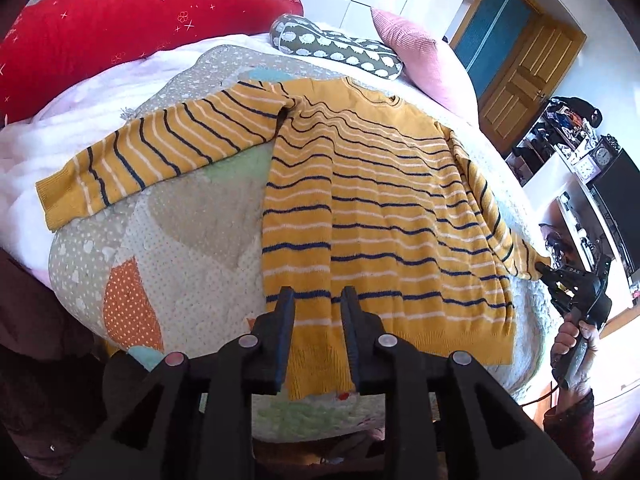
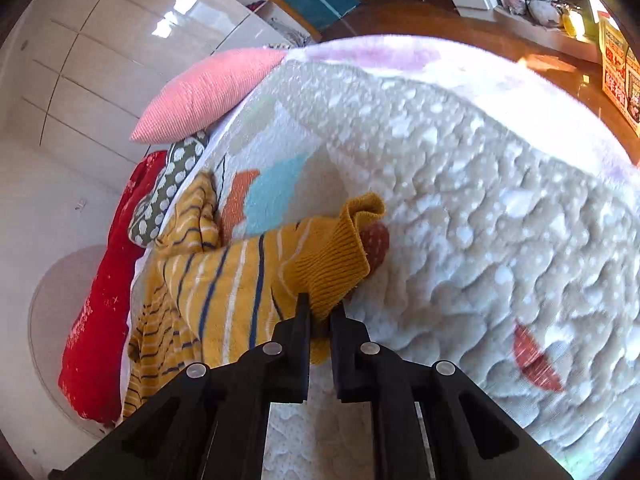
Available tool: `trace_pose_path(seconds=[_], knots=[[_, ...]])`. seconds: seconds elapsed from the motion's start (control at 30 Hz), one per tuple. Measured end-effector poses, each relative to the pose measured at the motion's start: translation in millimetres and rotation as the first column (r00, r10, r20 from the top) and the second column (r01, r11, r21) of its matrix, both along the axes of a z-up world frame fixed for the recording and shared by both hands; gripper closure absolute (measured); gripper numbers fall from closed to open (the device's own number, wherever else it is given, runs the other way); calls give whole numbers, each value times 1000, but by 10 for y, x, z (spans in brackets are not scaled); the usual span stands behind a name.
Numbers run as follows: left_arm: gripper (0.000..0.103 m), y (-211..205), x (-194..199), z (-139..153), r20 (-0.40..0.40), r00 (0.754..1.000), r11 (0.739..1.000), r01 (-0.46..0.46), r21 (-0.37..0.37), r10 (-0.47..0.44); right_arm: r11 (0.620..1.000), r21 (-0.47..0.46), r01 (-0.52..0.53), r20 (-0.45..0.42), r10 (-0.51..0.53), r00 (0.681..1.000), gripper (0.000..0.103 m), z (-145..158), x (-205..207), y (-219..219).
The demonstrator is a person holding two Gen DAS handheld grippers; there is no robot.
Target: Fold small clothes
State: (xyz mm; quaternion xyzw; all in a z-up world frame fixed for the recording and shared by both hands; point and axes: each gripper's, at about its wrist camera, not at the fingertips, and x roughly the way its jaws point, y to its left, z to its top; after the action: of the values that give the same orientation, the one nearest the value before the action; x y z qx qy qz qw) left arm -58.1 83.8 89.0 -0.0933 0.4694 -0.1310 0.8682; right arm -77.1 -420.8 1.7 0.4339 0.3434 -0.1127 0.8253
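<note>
My left gripper (image 1: 318,300) hovers slightly parted and empty over the hem of the striped sweater (image 1: 380,208), which lies flat on the bed (image 1: 192,216). My right gripper (image 2: 320,312) pinches the right cuff (image 2: 332,264). The soft, limp knit drapes; the cuffs and hem look best for gripping.

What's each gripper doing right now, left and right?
Left gripper: open, holding nothing, above the hem of the striped sweater.
Right gripper: shut on the sweater's sleeve cuff.
</note>
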Motion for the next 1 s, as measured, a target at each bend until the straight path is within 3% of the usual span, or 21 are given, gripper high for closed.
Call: trace_pose_path(seconds=[0.1,0.23,0.37,0.47,0.57,0.67,0.83,1.0], knots=[[79,26,78,30,14,1000,1000,-18,-3,18,981,-159,112,14,-111,994,95,421,-119,-289],[79,114,182,-32,9,999,999,-36,-18,36,918,-288,271,69,-262,963,95,1080,-299,-683],[79,260,249,-138,-8,998,997,-65,-52,64,897,-371,240,123,-209,970,95,1617,-138,-549],[79,371,268,-212,-27,997,993,-81,-82,79,889,-442,118,110,-77,991,95,1825,304,-55],[78,480,248,-237,-26,996,992,-90,-90,88,878,-478,-28,76,73,994,95,1846,892,620],[75,613,221,-231,-2,994,992,-106,-70,106,833,-518,-193,20,237,971,95,1744,1477,1453],[71,882,213,-246,19,990,988,-140,-67,142,726,-515,-455,-90,482,872,95,1385,2328,2854],[70,1084,245,-347,-4,987,984,-160,-83,160,623,-505,-598,-221,576,787,95,775,2906,3857]])
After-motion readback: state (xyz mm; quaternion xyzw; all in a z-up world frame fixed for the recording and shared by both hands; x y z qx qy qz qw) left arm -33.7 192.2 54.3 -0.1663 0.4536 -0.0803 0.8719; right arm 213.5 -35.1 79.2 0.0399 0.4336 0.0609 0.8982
